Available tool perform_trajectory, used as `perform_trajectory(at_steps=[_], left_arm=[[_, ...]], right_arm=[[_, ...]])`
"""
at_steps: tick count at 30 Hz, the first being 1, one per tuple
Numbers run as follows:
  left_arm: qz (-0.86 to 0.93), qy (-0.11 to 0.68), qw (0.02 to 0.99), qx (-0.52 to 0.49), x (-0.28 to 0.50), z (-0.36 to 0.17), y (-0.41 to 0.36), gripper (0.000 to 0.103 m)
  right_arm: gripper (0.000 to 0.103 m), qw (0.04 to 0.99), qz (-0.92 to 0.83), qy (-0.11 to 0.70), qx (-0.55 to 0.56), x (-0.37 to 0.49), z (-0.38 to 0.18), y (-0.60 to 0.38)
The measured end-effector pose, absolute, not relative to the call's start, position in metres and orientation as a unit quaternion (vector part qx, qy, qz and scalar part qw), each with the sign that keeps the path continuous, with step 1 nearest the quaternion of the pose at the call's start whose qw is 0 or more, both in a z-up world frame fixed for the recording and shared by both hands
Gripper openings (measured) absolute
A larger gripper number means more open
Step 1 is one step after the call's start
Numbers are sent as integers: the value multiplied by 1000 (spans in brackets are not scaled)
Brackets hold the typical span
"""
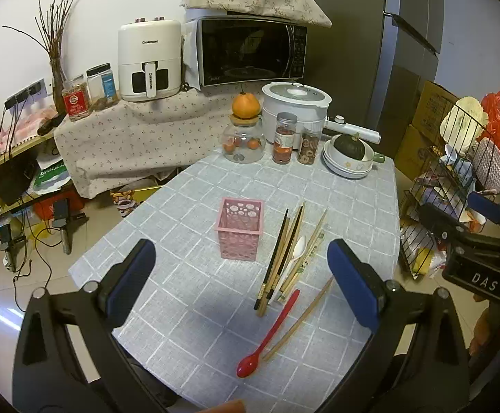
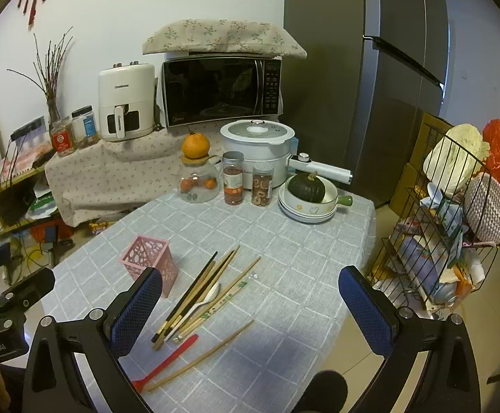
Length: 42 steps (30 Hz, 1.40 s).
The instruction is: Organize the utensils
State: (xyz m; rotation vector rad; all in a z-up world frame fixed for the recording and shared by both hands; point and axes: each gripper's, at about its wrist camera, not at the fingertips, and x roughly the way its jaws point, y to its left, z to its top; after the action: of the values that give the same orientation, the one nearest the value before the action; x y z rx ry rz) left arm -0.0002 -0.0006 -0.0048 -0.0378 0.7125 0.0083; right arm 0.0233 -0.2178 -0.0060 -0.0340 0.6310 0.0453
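A pink perforated holder [image 1: 239,229] [image 2: 151,269] stands empty on the grey checked tablecloth [image 1: 353,206]. To its right lies a pile of wooden and black chopsticks [image 1: 286,254] [image 2: 205,290] with a white spoon [image 1: 296,253] [image 2: 203,303] among them. A red spoon [image 1: 270,335] [image 2: 167,361] and a single wooden chopstick [image 1: 301,316] [image 2: 203,356] lie nearer the front. My left gripper [image 1: 243,285] is open and empty above the front of the table. My right gripper [image 2: 250,309] is open and empty, hovering over the chopsticks.
At the table's far end stand a glass jar with an orange [image 1: 245,134], two spice jars [image 1: 284,137], a white pot [image 1: 296,103] and stacked bowls holding a squash [image 1: 348,158]. A wire rack [image 2: 449,241] stands right of the table. The other gripper shows at the right edge of the left wrist view [image 1: 484,241].
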Motion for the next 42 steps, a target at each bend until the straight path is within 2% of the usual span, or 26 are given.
perform_trajectory(at_steps=[42], left_arm=[[-1,351,936,-24,1,-2,-2,100]], right_arm=[[103,951,20,307,-19,23,-7,-218]])
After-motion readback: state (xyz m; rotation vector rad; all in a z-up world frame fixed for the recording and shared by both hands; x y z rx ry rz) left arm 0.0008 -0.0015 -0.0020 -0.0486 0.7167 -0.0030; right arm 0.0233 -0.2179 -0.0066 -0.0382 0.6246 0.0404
